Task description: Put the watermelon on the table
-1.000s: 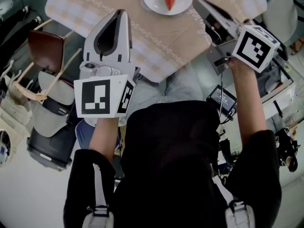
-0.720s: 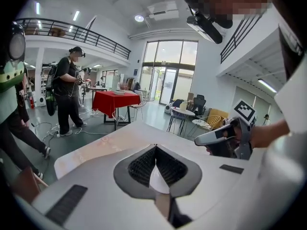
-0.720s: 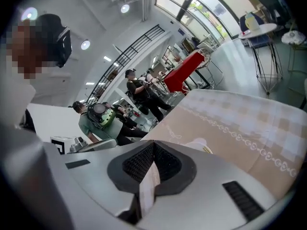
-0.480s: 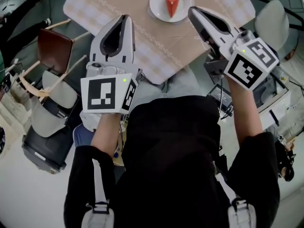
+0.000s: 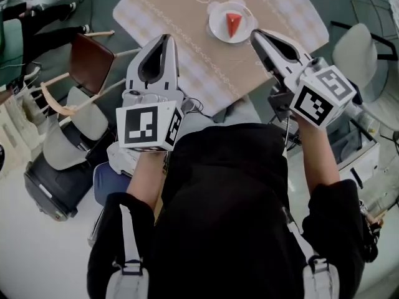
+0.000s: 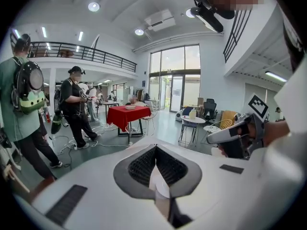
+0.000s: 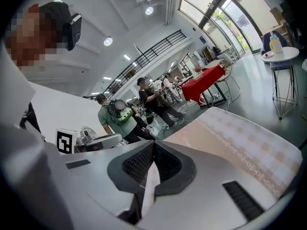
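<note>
Tabletop (image 5: 181, 17), upper centre — bore 1 watermelon slice (image 5: 234, 23) on plate (image 5: 218, 31). Held 2 tools back, left gripper (image 5: 163, 38) and right gripper (image 5: 255, 35), both clenched empty, seemingly because done.

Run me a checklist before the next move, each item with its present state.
1. Watermelon slice lies on the plate: ok.
2. Plate stands on the table, in from its edge: ok.
3. Left tool empty: ok; jaws together, nothing between them.
4. Right tool empty: ok; jaws together, nothing between them.
5. Right tool clear of the plate: cannot tell; in the head view its tip shows right beside the rim.
6. Left tool clear of the plate: ok; it is well to the plate's left in the head view.
</note>
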The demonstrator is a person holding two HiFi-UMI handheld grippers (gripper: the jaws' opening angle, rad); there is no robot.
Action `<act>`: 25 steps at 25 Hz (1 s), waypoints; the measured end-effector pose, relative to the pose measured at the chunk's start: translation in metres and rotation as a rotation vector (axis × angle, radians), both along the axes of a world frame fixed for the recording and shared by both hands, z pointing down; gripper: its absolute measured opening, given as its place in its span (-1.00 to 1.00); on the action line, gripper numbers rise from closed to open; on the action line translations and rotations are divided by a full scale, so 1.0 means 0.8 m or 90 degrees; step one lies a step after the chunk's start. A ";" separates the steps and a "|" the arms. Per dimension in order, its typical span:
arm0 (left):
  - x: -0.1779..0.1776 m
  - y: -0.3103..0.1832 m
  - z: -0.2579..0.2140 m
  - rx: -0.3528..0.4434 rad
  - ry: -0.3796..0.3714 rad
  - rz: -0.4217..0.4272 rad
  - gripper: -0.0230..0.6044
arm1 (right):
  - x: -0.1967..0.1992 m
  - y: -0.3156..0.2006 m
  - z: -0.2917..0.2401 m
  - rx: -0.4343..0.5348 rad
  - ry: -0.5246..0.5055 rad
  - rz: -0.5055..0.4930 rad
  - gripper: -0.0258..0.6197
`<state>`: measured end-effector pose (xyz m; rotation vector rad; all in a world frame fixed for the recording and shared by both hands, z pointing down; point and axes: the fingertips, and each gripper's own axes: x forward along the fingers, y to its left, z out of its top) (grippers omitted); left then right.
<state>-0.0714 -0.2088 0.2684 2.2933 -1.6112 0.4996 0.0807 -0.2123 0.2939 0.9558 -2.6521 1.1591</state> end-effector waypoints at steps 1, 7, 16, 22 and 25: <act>-0.004 0.003 -0.007 0.002 -0.003 -0.010 -0.89 | -0.001 0.003 -0.004 0.004 0.005 -0.005 -0.87; -0.019 0.013 -0.037 0.022 -0.010 -0.040 -0.89 | -0.009 0.019 -0.024 0.028 0.021 -0.025 -0.87; -0.032 0.048 -0.053 0.041 -0.009 -0.033 -0.89 | -0.023 0.061 -0.028 0.034 0.035 -0.021 -0.87; -0.045 0.094 -0.056 0.051 0.005 -0.012 -0.89 | -0.039 0.104 -0.039 0.040 0.050 0.009 -0.87; -0.056 0.125 -0.060 0.058 0.010 -0.001 -0.89 | -0.050 0.132 -0.043 0.047 0.064 0.023 -0.87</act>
